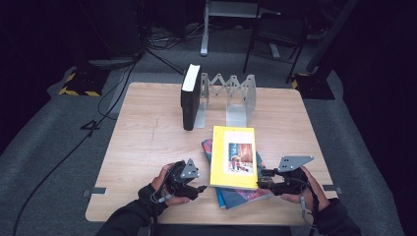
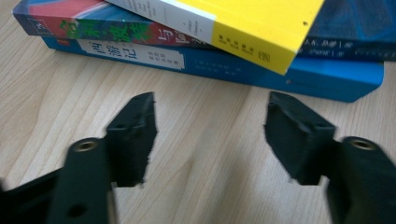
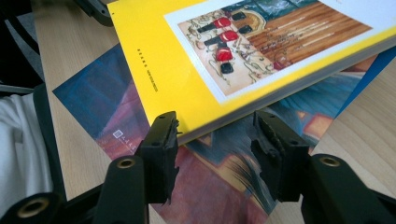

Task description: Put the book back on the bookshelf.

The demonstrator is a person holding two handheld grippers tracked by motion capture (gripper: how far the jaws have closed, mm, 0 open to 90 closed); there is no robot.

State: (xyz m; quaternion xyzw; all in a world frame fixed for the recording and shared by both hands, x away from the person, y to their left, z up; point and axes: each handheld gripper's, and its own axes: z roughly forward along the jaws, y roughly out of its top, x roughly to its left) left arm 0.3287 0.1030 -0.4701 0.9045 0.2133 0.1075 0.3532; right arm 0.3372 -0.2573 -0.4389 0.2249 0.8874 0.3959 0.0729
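- The two grippers are seen nearest the camera, at the near edge of the bench (image 1: 147, 123): the left gripper (image 1: 199, 188) beside the book stack's left side, the right gripper (image 1: 260, 185) at its right side.
- The yellow book (image 1: 234, 156) lies on top of the blue books (image 1: 238, 196), toward the near right corner of the bench.
- The left fingers (image 2: 135, 135) are held open over bare wood, nothing between them.
- The right fingers (image 3: 161, 149) stand apart around the yellow book's near corner; no press on it can be made out.
- A slip is judged likely if only that thin corner is pinched; the cover could bend or the lower books be dragged.
- The black book (image 1: 190, 96) stands upright in the metal rack (image 1: 236, 98) at the far edge.
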